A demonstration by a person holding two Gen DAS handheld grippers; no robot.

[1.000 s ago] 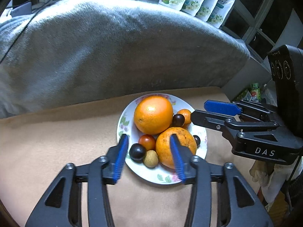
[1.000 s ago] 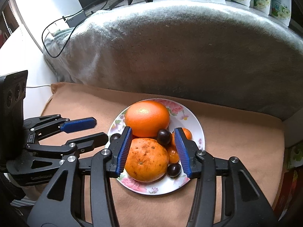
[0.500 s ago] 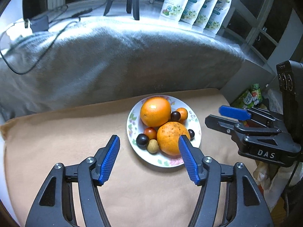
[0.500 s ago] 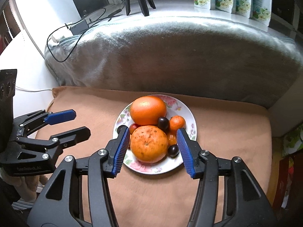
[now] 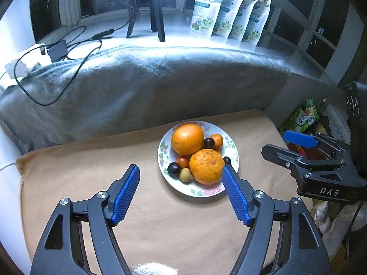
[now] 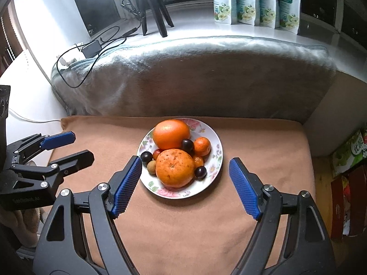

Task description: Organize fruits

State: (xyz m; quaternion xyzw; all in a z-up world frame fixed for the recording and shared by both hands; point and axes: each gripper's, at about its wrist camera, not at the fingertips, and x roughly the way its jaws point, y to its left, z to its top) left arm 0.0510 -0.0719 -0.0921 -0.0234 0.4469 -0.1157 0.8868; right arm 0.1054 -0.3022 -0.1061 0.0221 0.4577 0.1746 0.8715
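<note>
A floral plate sits on the tan cushion. On it lie two large oranges, a small tangerine, dark plums, a red fruit and a tan longan. My left gripper hovers above the plate's near side, its jaws opening with nothing held. My right gripper hangs over the plate, jaws opening too, empty. Each gripper also shows in the other's view: the right gripper and the left gripper.
A grey blanket-covered backrest rises behind the cushion. On the white sill behind stand several pouches, a tripod and cables with a charger. Packets and boxes lie on the floor at the right.
Both grippers have pulled up and back from the plate and opened wider. The fruit stays on the plate, now smaller in both views.
</note>
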